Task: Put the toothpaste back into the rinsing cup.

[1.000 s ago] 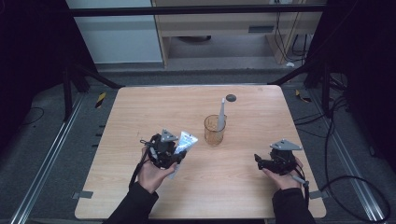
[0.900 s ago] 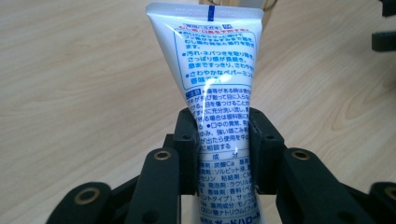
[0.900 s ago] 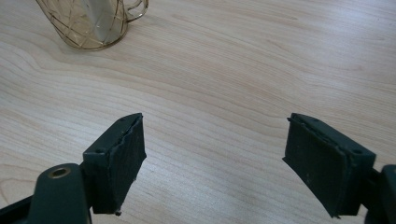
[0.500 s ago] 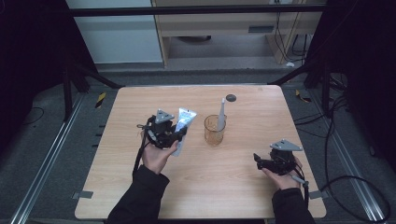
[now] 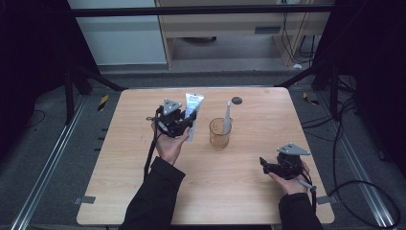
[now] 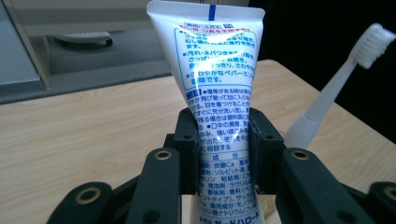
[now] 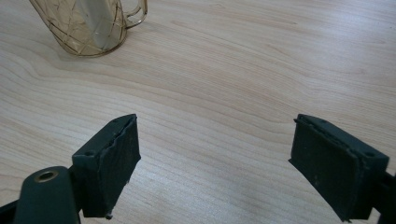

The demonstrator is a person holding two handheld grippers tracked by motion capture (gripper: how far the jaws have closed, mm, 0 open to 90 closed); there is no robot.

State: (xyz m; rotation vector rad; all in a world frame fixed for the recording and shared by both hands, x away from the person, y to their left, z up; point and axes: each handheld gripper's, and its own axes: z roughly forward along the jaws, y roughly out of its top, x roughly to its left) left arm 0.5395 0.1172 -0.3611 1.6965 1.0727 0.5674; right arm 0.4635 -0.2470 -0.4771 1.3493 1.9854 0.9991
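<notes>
White plastic catches the light as the toothpaste tube [image 6: 212, 79] rides up off the table, pinched at its lower body between the pads of the left gripper [image 5: 178, 120], crimped end pointing up. Compared with a second ago, that hand has carried the tube up and away from the near side of the wooden table [image 5: 143, 191], and now it hangs just left of the amber glass cup [image 5: 220, 133], where a white toothbrush [image 5: 226, 116] already stands bristles-up. Over on the near right, the right gripper [image 7: 215, 154] hovers low over bare wood, its jaws just opened a touch further and now standing wide apart with nothing between them. My read: the tube is heading for the cup to join the toothbrush, and the carry looks nearly done; what's left is to line it over the rim and let go.
</notes>
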